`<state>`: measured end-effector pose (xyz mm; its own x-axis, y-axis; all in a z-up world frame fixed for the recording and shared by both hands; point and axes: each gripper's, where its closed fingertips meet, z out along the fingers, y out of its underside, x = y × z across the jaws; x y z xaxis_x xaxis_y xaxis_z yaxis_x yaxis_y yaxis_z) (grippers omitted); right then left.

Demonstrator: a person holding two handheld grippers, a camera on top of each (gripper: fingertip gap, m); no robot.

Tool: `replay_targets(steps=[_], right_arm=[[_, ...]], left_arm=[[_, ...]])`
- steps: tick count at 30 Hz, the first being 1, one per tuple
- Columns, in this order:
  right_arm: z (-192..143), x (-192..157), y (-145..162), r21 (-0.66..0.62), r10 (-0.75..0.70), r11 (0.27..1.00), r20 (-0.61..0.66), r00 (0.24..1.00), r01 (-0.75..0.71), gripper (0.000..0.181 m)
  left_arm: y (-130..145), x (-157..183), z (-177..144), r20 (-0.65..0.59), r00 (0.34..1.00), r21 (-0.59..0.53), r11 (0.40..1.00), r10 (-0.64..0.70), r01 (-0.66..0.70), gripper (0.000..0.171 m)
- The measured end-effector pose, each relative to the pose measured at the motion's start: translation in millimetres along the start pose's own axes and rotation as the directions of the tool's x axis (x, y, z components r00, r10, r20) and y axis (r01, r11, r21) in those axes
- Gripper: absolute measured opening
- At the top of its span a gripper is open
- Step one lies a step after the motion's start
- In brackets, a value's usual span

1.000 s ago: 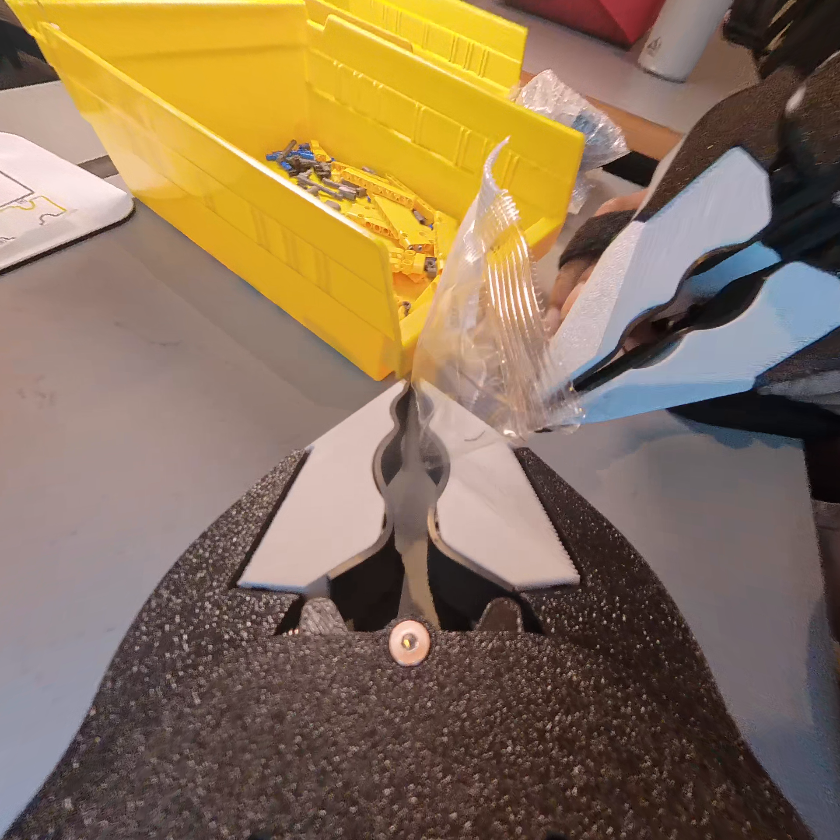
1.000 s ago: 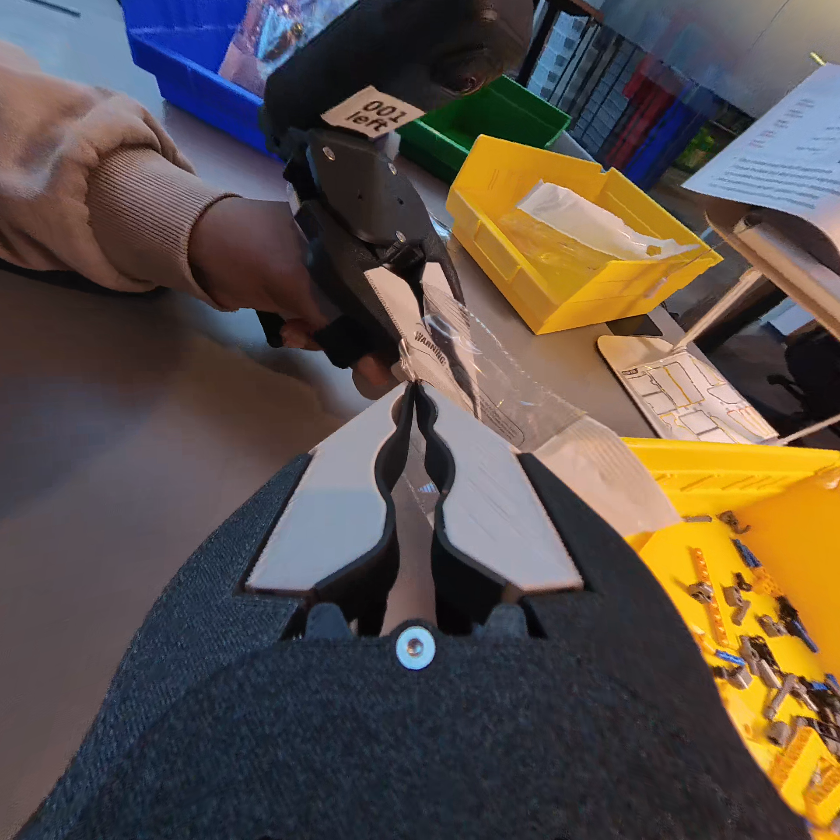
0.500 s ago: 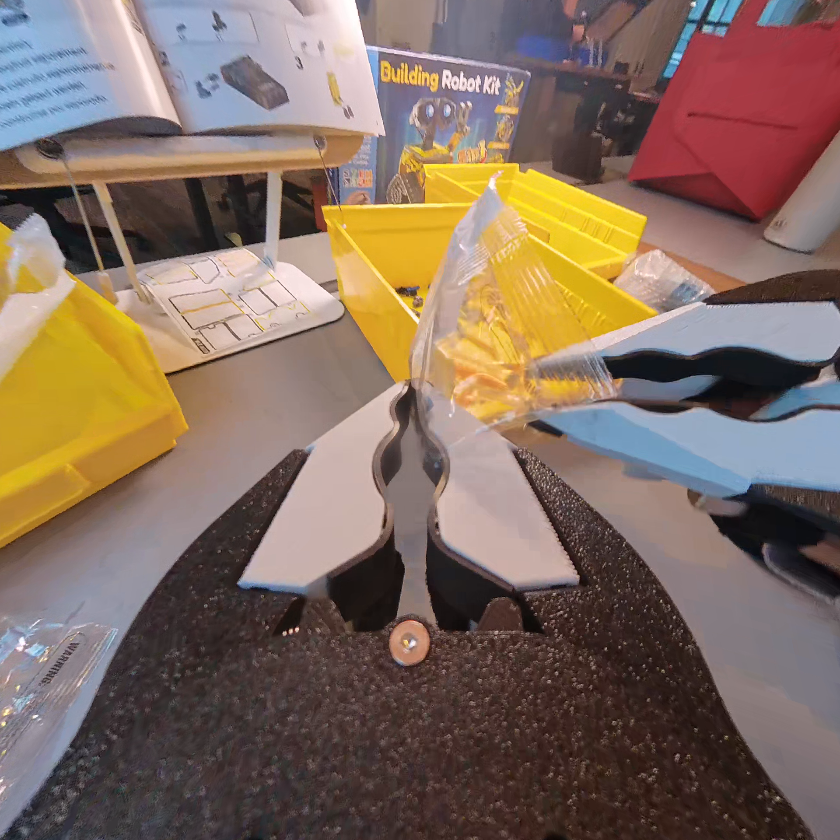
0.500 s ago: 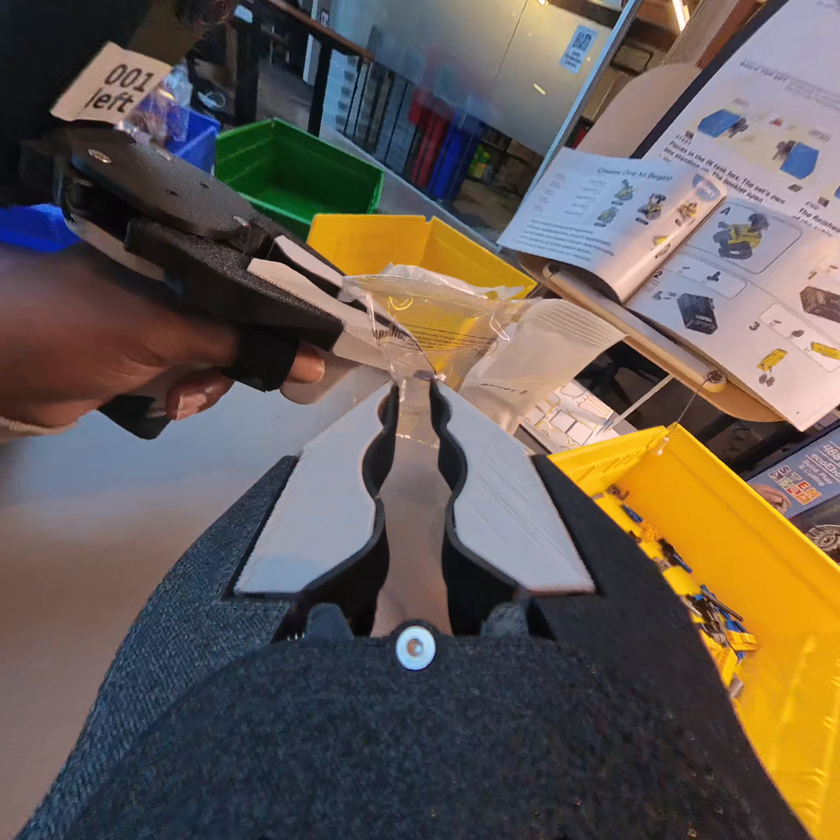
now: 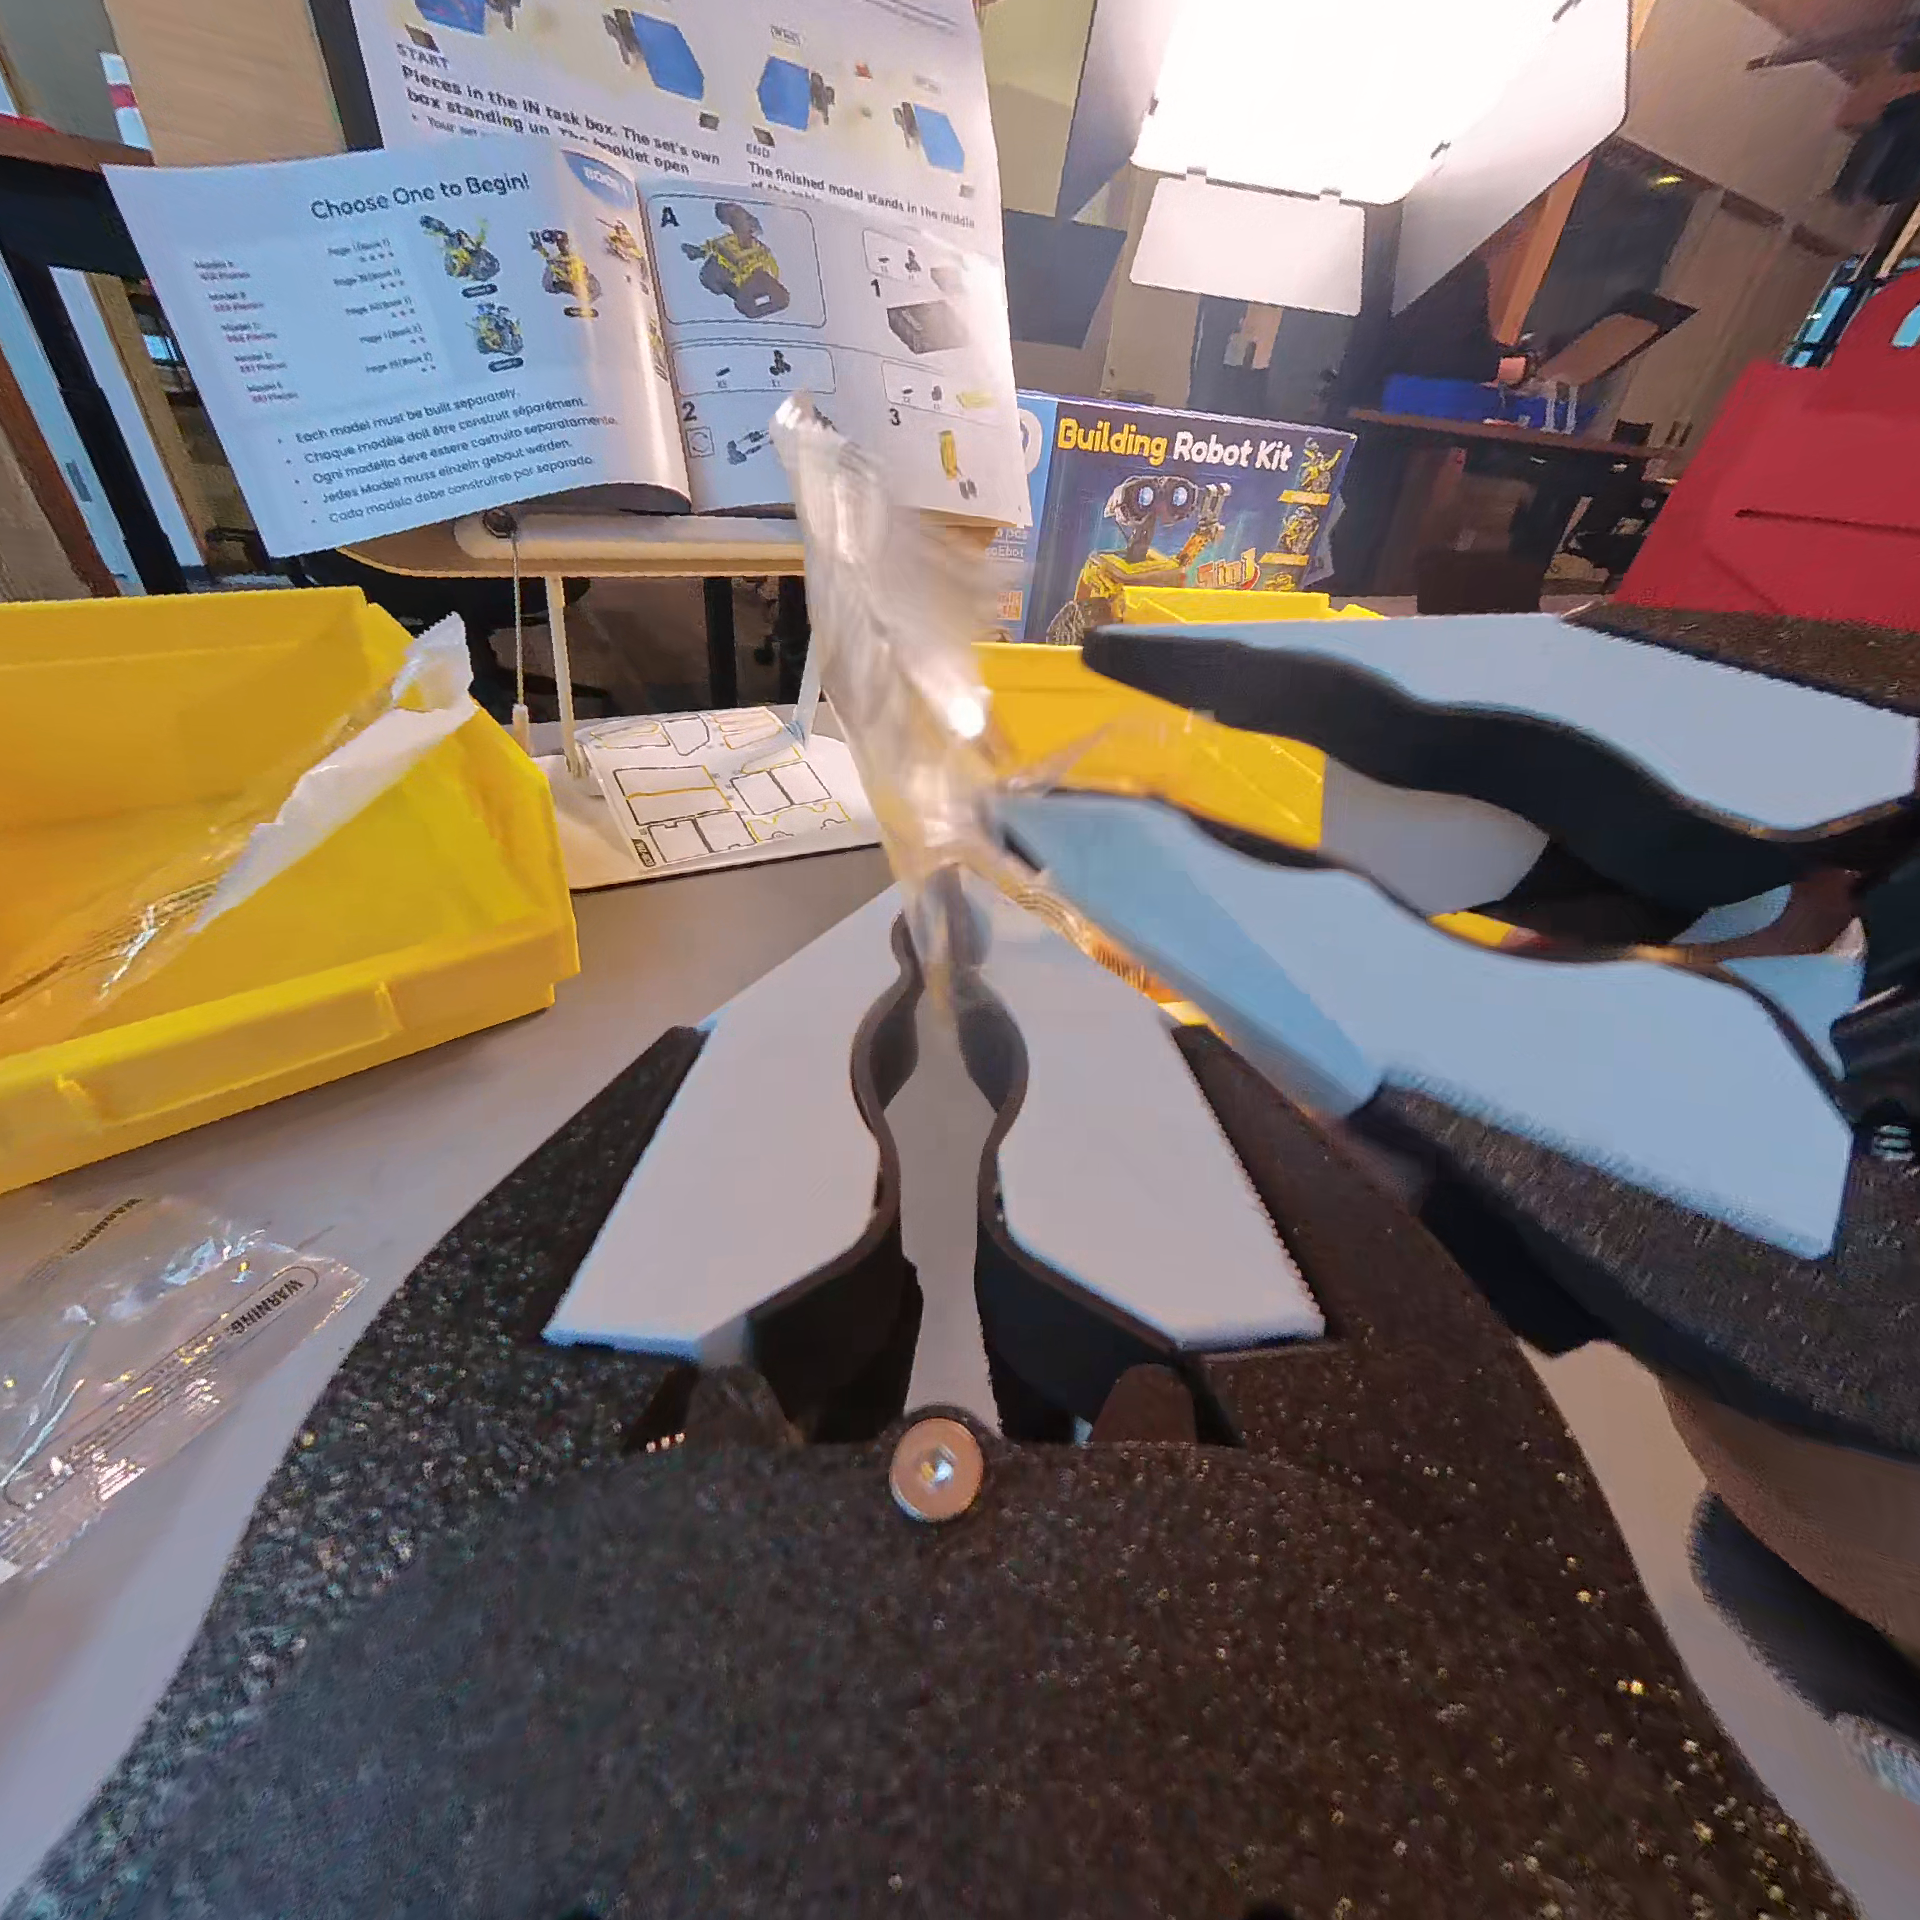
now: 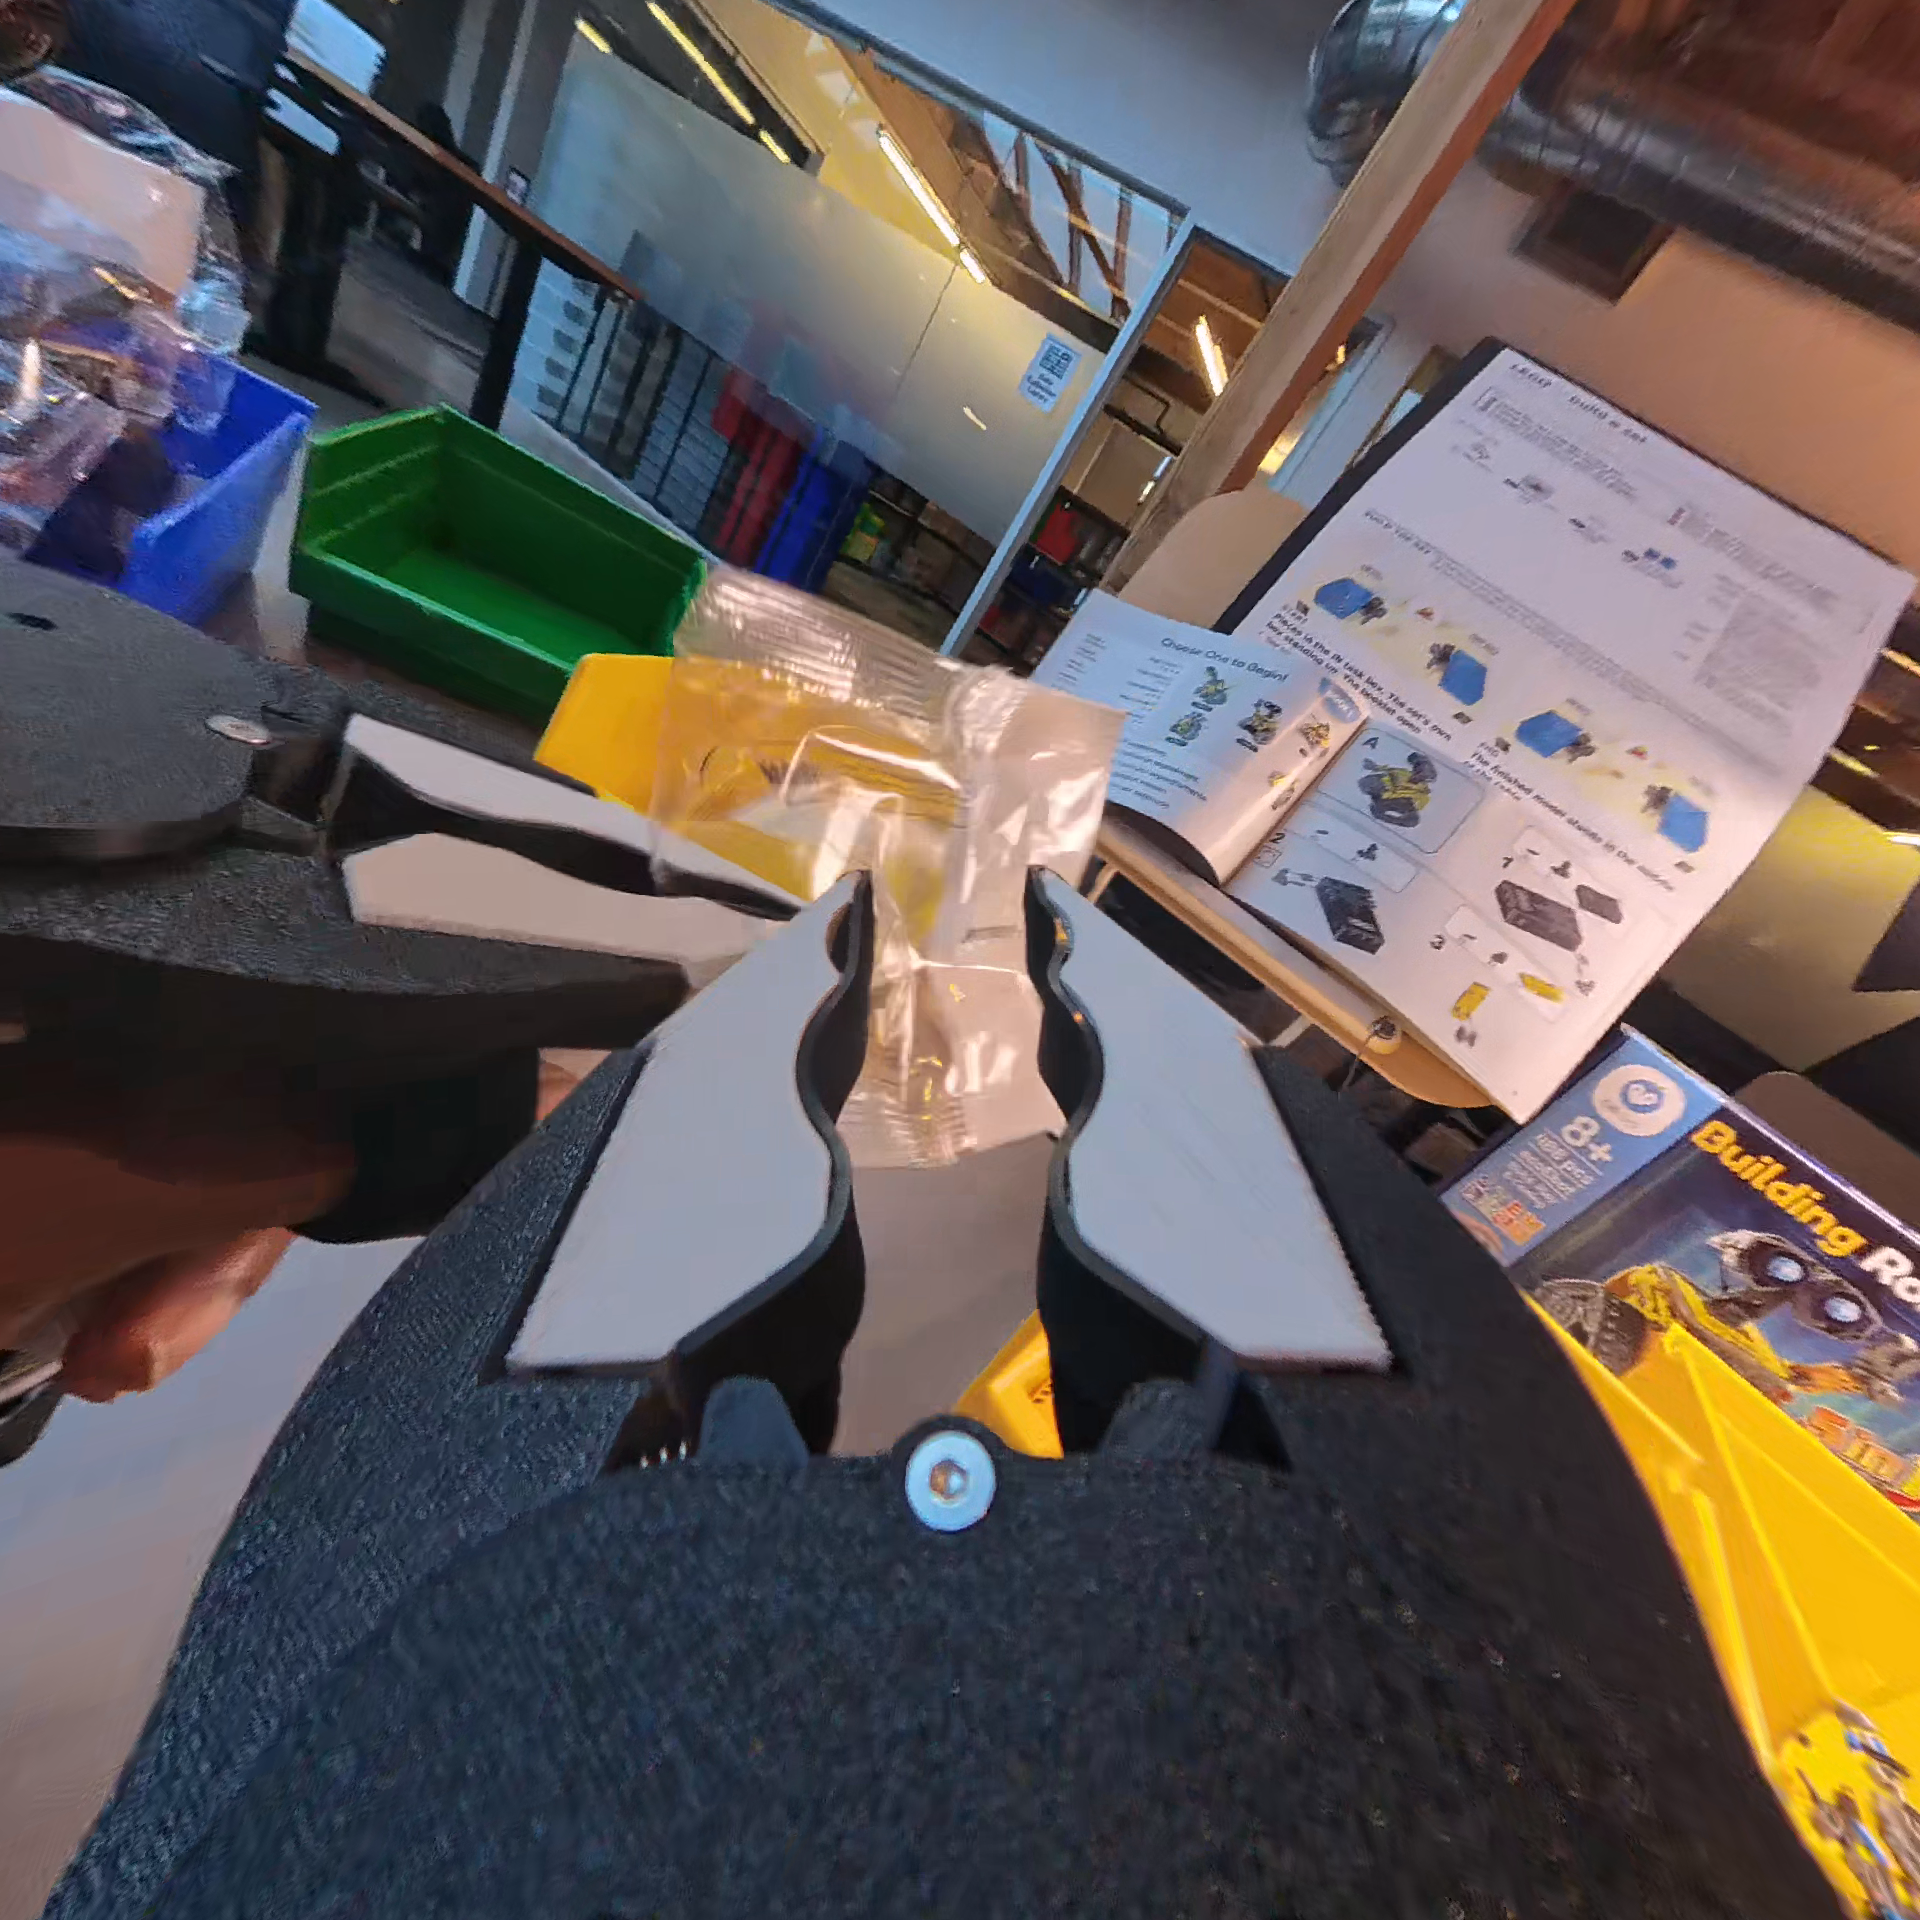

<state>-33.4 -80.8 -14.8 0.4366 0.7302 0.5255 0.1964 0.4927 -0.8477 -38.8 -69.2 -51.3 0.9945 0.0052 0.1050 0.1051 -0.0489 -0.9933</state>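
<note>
Film is the weak point here: the clear plastic bag [image 5: 894, 623] is thin and slick. The left claw [image 5: 940, 925] has its tips pressed together on one lower corner of it and nothing more. The rest of the bag stands up and forward from those tips, crumpled and unsupported.

The right claw [image 6: 945, 894] is spread, one finger on either side of the bag's loose part. I cannot tell whether either finger touches the film.

My worries:
- With so small a bite, a sideways tug could slide the corner out of the left claw. The bag would then drop to the table [image 5: 644, 935] below.
- If the right claw shut on a bunched fold and pulled away, the film might stretch or tear instead of opening cleanly.
- I cannot tell whether small pieces remain inside. If some do, tilting could spill them onto the table, because the yellow bin [image 5: 312, 935] sits well to the left of the left claw.

A flat bag [image 5: 156, 1340] lies low on the left claw's left, and a booklet [image 5: 468, 332] stands beyond it.
</note>
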Motion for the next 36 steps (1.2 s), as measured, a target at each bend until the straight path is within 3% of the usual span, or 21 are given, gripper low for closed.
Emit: replay_targets(steps=[2, 6, 10, 13, 14, 16, 17, 18, 21, 26, 32, 36], right_arm=[[0.7, -5.9, 0.5, -0.008, -0.048, 0.999, -0.027, 0.998, 0.048, 0.018], [6.0, 9.8, 9.5, -0.013, -0.021, 1.000, -0.076, 0.997, 0.020, 0.039], [9.5, 10.0, 7.9, -0.003, -0.033, 0.999, -0.077, 0.996, 0.032, 0.040], [14.9, 20.7, 11.3, 0.001, 0.065, 0.998, -0.078, 0.995, -0.065, 0.047], [17.4, 23.1, 11.3, 0.000, 0.062, 0.998, -0.083, 0.995, -0.062, 0.045], [22.8, 17.5, 11.4, -0.004, 0.007, 1.000, -0.060, 0.998, -0.007, 0.019], [24.9, 15.2, 13.1, -0.007, -0.027, 1.000, -0.058, 0.998, 0.027, 0.006], [25.5, 16.4, 15.1, -0.007, -0.043, 0.999, -0.074, 0.996, 0.042, 0.005], [20.9, 11.1, 17.9, 0.013, -0.032, 0.999, -0.055, 0.998, 0.033, 0.013], [16.7, 4.1, 11.1, 0.059, 0.138, 0.989, -0.038, 0.990, -0.136, 0.000], [30.7, 1.2, 28.8, -0.047, 0.052, 0.997, -0.035, 0.998, -0.054, 0.010], [27.4, -0.9, 28.9, -0.055, 0.189, 0.981, 0.022, 0.982, -0.188, 0.019]], left_arm=[[0.3, -2.1, -1.1, 0.034, 0.998, 0.001, 0.999, 0.046, -0.046, 0.000], [-1.9, 3.4, -6.5, 0.065, 0.990, 0.024, 0.991, 0.129, -0.131, 0.000], [-3.3, 2.2, -8.7, 0.127, 0.961, 0.026, 0.968, 0.245, -0.251, 0.000], [-1.0, 7.0, -6.5, 0.125, 0.956, 0.023, 0.962, 0.267, -0.271, 0.000], [-0.7, 9.5, -5.7, 0.126, 0.953, 0.025, 0.960, 0.274, -0.280, 0.000], [-2.6, 10.8, -4.4, 0.135, 0.946, 0.029, 0.953, 0.294, -0.301, 0.000], [-3.4, 7.1, -3.6, 0.139, 0.947, 0.025, 0.955, 0.289, -0.295, 0.000], [-2.6, 0.6, -2.4, 0.133, 0.960, 0.022, 0.967, 0.248, -0.253, 0.000], [5.6, -27.5, -0.3, 0.101, 0.993, 0.015, 0.998, 0.054, -0.055, 0.000], [16.2, -29.9, 5.5, 0.113, 0.993, 0.000, 0.999, 0.035, -0.035, 0.000], [22.6, -7.8, 5.3, 0.130, 0.979, 0.006, 0.987, 0.159, -0.161, 0.000], [20.1, -4.0, 2.9, 0.183, 0.926, 0.004, 0.942, 0.330, -0.336, 0.000]])
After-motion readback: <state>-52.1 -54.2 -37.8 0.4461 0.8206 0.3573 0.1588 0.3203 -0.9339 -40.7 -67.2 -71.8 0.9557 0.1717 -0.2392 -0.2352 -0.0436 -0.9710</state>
